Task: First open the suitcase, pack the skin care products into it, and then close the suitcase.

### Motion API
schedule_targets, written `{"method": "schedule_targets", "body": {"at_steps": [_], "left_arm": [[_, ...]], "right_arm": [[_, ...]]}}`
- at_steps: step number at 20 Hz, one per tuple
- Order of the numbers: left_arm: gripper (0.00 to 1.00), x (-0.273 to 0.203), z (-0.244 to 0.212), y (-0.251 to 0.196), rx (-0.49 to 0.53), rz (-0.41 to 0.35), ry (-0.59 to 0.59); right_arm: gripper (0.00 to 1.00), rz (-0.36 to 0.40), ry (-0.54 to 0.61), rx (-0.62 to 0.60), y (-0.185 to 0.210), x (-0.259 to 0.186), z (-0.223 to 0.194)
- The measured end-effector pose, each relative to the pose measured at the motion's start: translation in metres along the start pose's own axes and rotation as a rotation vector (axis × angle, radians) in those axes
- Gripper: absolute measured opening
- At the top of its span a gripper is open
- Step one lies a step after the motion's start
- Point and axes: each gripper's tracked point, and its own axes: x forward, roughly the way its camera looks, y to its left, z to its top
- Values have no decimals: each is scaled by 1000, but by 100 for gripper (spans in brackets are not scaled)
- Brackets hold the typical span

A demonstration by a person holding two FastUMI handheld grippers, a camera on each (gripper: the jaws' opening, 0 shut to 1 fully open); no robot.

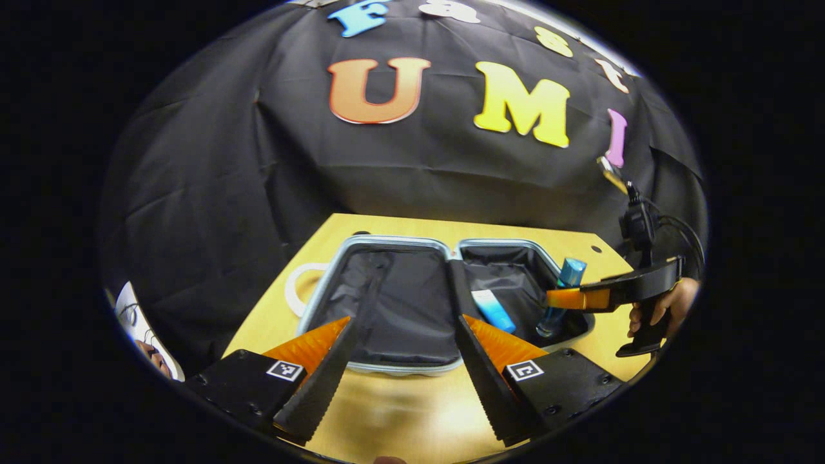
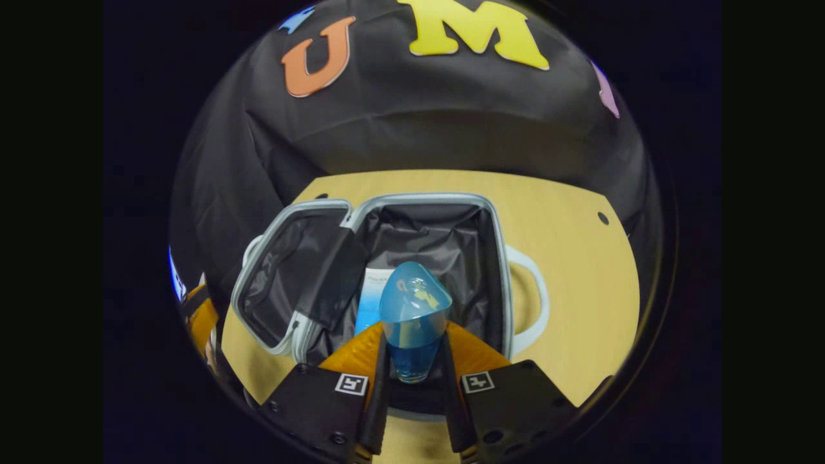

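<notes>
The suitcase [image 1: 387, 240] lies open on the wooden table, both dark-lined halves facing up. In its right half rests a pale blue tube [image 1: 493, 310]. A clear blue bottle [image 1: 559, 298] stands tilted over that same half, and my right gripper [image 1: 568, 299] is shut on it, held by a hand [image 1: 670, 303]. In the right gripper view the bottle [image 2: 412, 319] sits between my right gripper's [image 2: 412, 353] fingers, above the suitcase's [image 2: 497, 258] deep half, with the tube [image 2: 370, 301] behind it. My left gripper [image 1: 399, 380] is open in front of the suitcase's near edge, holding nothing.
The suitcase's white handle [image 2: 538, 296] pokes out on one side over the table [image 2: 580, 258]; a second white loop [image 1: 293, 290] shows on the other side. A dark stand with cables [image 1: 638, 225] rises at the table's right corner. The table's near strip [image 1: 412, 412] is bare wood.
</notes>
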Motion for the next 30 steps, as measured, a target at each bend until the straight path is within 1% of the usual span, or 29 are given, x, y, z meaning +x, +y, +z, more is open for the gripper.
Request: {"method": "schedule_targets", "body": {"at_steps": [3, 4, 6, 9, 11, 13, 14, 15, 16, 17, 18, 19, 20, 21, 24, 26, 27, 28, 29, 30], "left_arm": [[98, 3, 13, 50, -64, 69, -55], [98, 11, 11, 70, -98, 92, -48], [98, 34, -1, 99, -198, 103, -16], [99, 62, -24, 121, -406, 60, 57], [98, 72, -28, 129, -535, 21, 68], [98, 79, -30, 139, -633, 10, 68], [98, 82, -30, 139, -676, -9, 76], [97, 84, -30, 141, -705, -20, 81], [97, 87, -32, 145, -731, -29, 81], [97, 89, -31, 147, -761, -41, 84], [97, 96, -32, 146, -788, -49, 87], [97, 105, -31, 144, -819, -62, 83], [97, 107, -28, 144, -859, -80, 76], [97, 110, -26, 145, -897, -94, 68], [96, 121, -32, 149, -1004, -110, 67], [94, 133, -28, 147, -1068, -140, 51], [76, 136, -27, 148, -1095, -145, 43], [82, 141, -29, 147, -1120, -152, 42], [63, 143, -32, 145, -1137, -158, 48], [81, 148, -33, 145, -1148, -169, 53]], "right_arm": [[36, -35, -3, 44, 3, 18, 9], [36, -47, -7, 52, 2, 23, 14], [37, -78, 5, 59, -3, 38, 19], [37, -115, 39, 51, -6, 55, 19], [38, -134, 50, 43, -8, 63, 17], [39, -147, 76, 30, -9, 70, 10], [37, -153, 97, 27, -9, 69, 5], [37, -160, 94, 26, -10, 68, 7], [43, -150, 84, 26, -10, 70, 9], [47, -154, 74, 18, -11, 66, 15], [59, -147, 63, 14, -9, 60, 20], [57, -125, 47, 19, -3, 54, 27], [70, -106, 25, 18, 1, 46, 33], [69, -91, 3, 11, 4, 34, 40], [75, -24, -75, -1, 16, -12, 62], [79, 8, -123, -18, 17, -50, 73], [77, 20, -150, -35, 17, -70, 79], [78, 20, -177, -59, 11, -91, 84], [78, 15, -203, -85, 5, -112, 89], [78, 3, -231, -103, -3, -131, 92]]}}
